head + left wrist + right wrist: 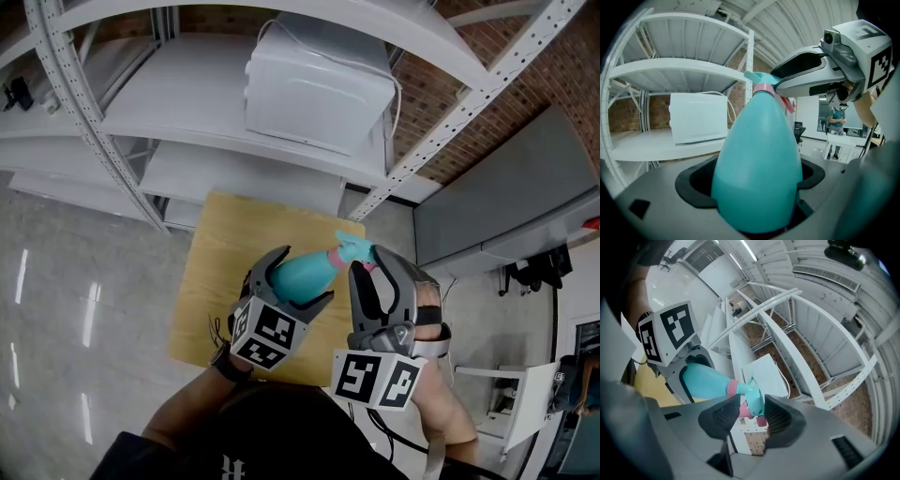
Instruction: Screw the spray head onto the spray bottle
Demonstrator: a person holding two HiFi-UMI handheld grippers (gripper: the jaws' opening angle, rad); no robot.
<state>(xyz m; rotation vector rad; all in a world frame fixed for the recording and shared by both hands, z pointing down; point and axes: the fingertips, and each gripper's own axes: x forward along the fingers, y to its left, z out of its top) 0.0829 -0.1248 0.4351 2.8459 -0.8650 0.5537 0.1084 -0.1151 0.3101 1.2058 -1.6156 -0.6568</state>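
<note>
- White metal shelving (pixel 187 122) against brick wall, with a white box (pixel 314 89) on it, stands behind a small wooden table (pixel 211 281). Both grippers hang above the table.
- Right gripper (pixel 749 414): its 2 dark pads (pixel 723 414) are closed on the spray head (pixel 753 397), 1 on each side.
- Left gripper (pixel 757 206): its jaws clamp the wide body of the spray bottle (pixel 757 164), which lies tilted with its neck pointing away from the person and toward the right gripper.
- The bottle is held in the air over the table's far edge, touching nothing but the 2 grippers.
- Step in hand, as I judge it: the head already sits on the neck and is being threaded down.
- Next move likely calls for twisting the head about the bottle's axis while the left grip stays firm, so the thread does not cross.
- Look: a smooth teal teardrop bottle, a pink collar (pixel 732 388) at the neck, a teal head with a pink trigger (pixel 761 422).
</note>
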